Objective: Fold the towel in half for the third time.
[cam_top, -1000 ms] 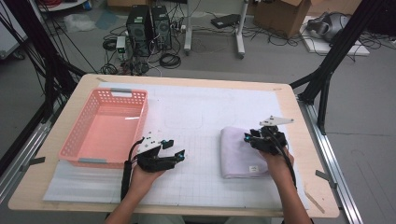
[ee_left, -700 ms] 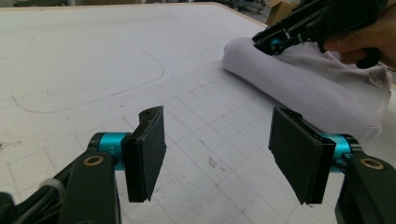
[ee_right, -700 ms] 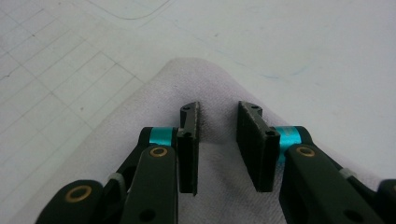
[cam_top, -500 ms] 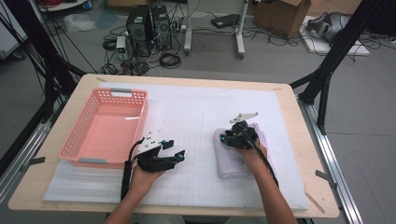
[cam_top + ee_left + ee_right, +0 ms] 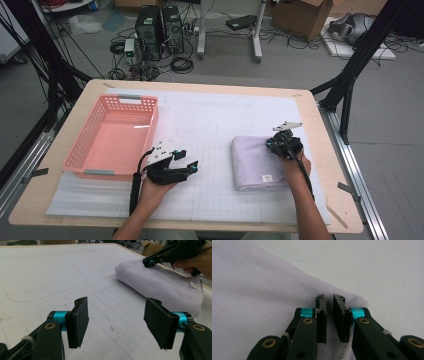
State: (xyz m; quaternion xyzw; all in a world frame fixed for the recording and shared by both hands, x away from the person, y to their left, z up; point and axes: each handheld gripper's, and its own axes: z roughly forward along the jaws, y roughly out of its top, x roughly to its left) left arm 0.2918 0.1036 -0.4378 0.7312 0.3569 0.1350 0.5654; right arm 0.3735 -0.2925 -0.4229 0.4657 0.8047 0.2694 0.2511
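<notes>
A folded pale lilac towel (image 5: 255, 165) lies on the white mat right of centre, a small label on its near edge. My right gripper (image 5: 272, 145) rests tips-down on the towel's far right part. In the right gripper view the towel (image 5: 249, 290) lies under my right gripper (image 5: 329, 297), whose jaws have just been closing to a narrow slit with a thin fold of cloth in it. My left gripper (image 5: 187, 160) lies low on the mat beside the basket. Seen from its own camera, my left gripper (image 5: 116, 301) is open and empty, aimed toward the towel (image 5: 162, 282).
A salmon-pink plastic basket (image 5: 150, 125) stands at the left of the wooden table (image 5: 320, 125), nothing inside it. A white gridded mat (image 5: 225, 120) covers most of the tabletop. Computers, cables and boxes sit on the floor beyond the far edge.
My right gripper swung left across the towel, then came back right and sank onto its far right part. The left gripper and the basket stayed where they were.
</notes>
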